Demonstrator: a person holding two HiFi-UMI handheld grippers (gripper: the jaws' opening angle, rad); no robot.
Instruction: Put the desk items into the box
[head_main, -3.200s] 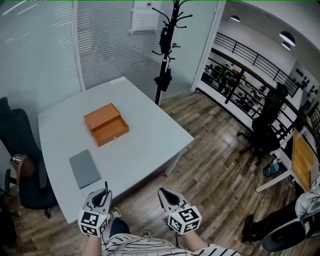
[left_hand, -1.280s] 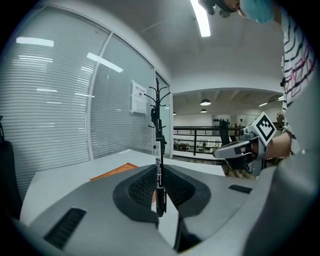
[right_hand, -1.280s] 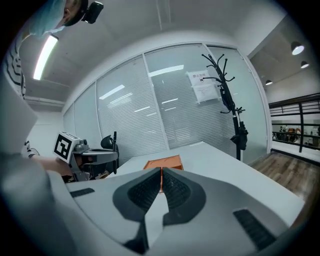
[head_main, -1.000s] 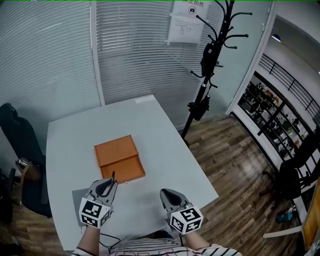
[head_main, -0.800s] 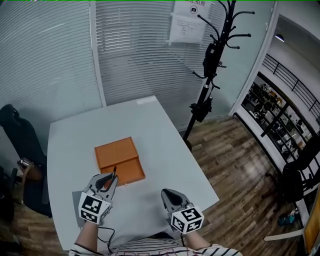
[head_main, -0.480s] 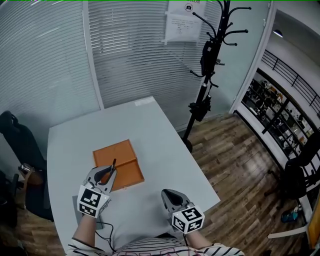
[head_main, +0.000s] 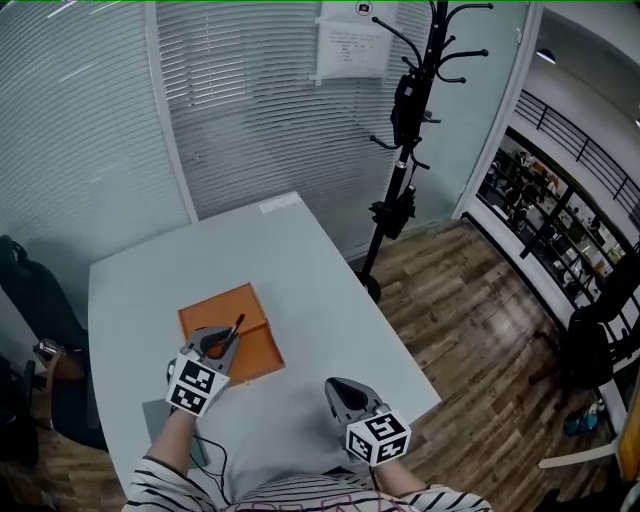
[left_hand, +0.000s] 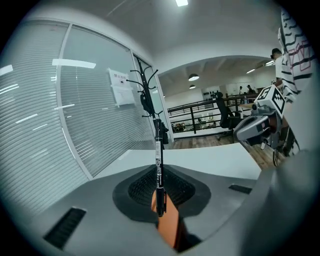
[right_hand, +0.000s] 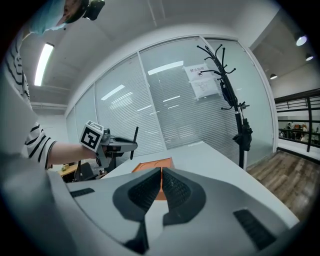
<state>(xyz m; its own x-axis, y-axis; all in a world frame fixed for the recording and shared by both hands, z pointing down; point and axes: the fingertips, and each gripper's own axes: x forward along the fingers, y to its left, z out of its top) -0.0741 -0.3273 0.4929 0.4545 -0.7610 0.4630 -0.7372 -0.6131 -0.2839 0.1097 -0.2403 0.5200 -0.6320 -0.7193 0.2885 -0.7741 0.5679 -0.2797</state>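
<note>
Two grippers hang over a white table (head_main: 300, 270). The left gripper (head_main: 222, 343) clamps a black pen (left_hand: 159, 170) between its jaws, the pen projecting past them, with the orange box (head_main: 225, 305) directly below. The right gripper (head_main: 338, 388) (jaws pressed together, nothing between) sits to the left gripper's right, nearer the person.
</note>
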